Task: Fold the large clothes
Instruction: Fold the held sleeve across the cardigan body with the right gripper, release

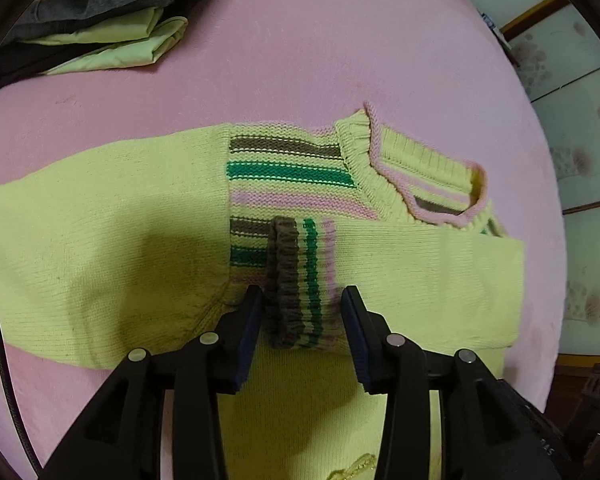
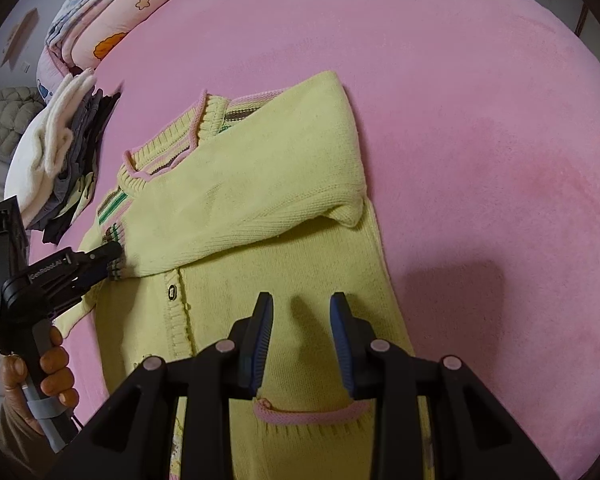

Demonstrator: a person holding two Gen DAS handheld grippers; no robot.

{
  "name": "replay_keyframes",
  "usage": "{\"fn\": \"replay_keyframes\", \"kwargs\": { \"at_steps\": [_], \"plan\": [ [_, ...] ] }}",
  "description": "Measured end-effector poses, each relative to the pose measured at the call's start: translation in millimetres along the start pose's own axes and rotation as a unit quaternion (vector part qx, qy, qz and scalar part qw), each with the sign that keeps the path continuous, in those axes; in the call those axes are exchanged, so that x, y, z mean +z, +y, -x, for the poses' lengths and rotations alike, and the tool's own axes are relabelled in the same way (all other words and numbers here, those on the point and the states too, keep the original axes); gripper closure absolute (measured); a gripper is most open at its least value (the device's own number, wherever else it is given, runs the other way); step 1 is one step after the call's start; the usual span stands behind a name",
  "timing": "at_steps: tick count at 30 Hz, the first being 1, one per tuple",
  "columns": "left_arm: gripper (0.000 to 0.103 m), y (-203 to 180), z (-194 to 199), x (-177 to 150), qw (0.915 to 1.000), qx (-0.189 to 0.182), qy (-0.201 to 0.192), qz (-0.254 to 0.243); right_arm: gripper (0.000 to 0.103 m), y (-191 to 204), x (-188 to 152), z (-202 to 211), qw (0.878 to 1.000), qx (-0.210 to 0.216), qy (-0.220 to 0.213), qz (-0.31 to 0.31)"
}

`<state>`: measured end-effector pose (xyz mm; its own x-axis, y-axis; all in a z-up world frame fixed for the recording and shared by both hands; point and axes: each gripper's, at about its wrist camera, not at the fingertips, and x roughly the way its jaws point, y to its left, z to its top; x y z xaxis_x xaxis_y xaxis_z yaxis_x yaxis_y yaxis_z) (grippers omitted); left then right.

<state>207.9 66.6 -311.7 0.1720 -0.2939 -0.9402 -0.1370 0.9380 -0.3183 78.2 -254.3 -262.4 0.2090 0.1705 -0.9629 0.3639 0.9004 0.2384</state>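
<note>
Left wrist view: the left gripper (image 1: 302,300) sat right at the striped cuff (image 1: 300,280) of the folded-over sleeve, fingers (image 1: 249,320) straddling it on both sides, close against the knit; whether they truly clamped it could not be told from here.
Right wrist view: the left gripper (image 2: 100,260) showed at the same cuff (image 2: 116,268), tips at the fabric, looking like a pinch.
Sweater: the yellow cardigan (image 2: 292,280) lay flat on the pink bed (image 2: 480,120), front up, collar (image 2: 172,148) toward the far left side, hem toward the right gripper.
Sleeve axis: one sleeve (image 2: 260,184) ran slantwise across the chest, from the shoulder fold at the far right down to the cuff at the near left edge of the garment.
Right gripper: the right gripper (image 2: 302,320) hovered over the lower body panel, fingers spread, holding nothing, with the pink-trimmed pocket (image 2: 312,416) just beneath.
Nearer hand: the left was on the cuff; the right was well apart from it.
Other sleeve: in the left wrist view, the second sleeve (image 1: 100,240) stretched straight out sideways, not yet folded in.
Judgement: the next fold probably turned on that outstretched sleeve.
Beyond: a stack of folded clothes (image 2: 60,168) waited by the bed's far left edge.
</note>
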Motion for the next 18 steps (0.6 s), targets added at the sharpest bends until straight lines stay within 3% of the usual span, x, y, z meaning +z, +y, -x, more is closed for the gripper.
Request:
{"fn": "replay_keyframes", "kwargs": {
  "at_steps": [2,3,4,6,11,14,18],
  "plan": [
    [0.06,-1,2,-1,1.0,0.007,-0.006,-0.004,0.073,-1,1,0,1.0,0.0,0.0,0.0],
    [0.083,-3,3,0,0.9998,0.016,-0.01,-0.011,0.073,-2,1,-1,1.0,0.0,0.001,-0.001],
    [0.098,-17,1,6,0.9993,0.022,-0.016,-0.025,0.073,-3,1,-1,1.0,0.0,0.002,-0.002],
    [0.098,-32,10,7,0.9985,0.01,-0.039,-0.038,0.073,-5,1,-3,1.0,0.0,0.005,-0.005],
    [0.098,-43,38,10,0.9931,0.023,-0.102,-0.052,0.073,-4,4,1,1.0,-0.004,-0.009,-0.003],
    [0.098,-31,27,9,0.9932,0.056,-0.097,-0.032,0.073,-1,9,-2,1.0,-0.019,-0.014,0.008],
    [0.096,-8,13,9,0.997,0.044,-0.064,0.005,0.073,7,18,-14,0.998,-0.04,-0.023,0.043]
  ]
}}
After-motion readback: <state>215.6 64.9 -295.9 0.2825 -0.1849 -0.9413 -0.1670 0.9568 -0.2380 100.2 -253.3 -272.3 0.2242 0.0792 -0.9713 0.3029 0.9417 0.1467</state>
